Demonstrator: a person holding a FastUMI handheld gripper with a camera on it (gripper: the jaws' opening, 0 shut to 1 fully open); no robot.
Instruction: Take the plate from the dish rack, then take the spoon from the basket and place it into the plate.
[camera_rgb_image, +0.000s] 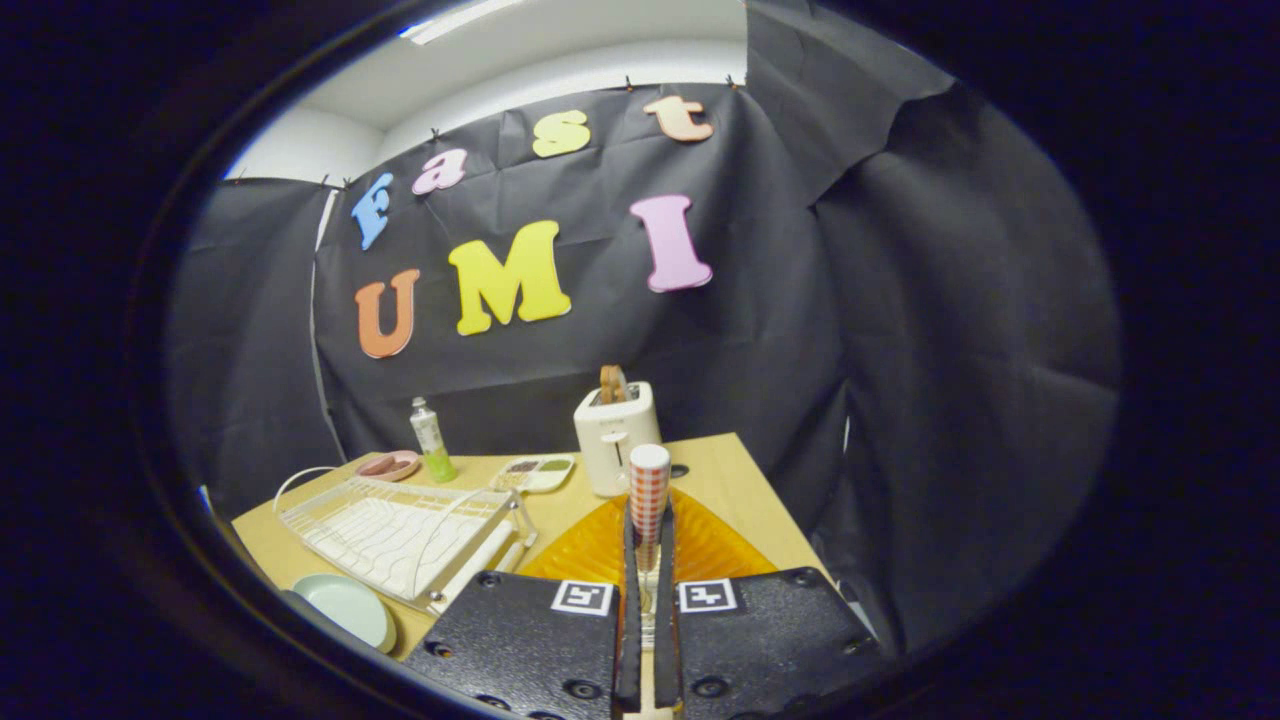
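Note:
My gripper (648, 520) is shut on the spoon (648, 488), whose red-and-white checked handle sticks up past the fingertips. The spoon's bowl end is hidden between the fingers. Under and just ahead of the fingers lies the orange ribbed basket (715, 548). The pale green plate (348, 607) lies flat on the wooden table, to the left of the fingers and in front of the white wire dish rack (400, 535). The rack holds no dishes that I can see.
Beyond the basket stands a white toaster (612, 437) with bread in its slot. A green-bottomed bottle (430, 440), a pink dish (388, 465) and a small compartment tray (537, 472) stand at the back of the table (735, 480). Black cloth walls enclose the booth.

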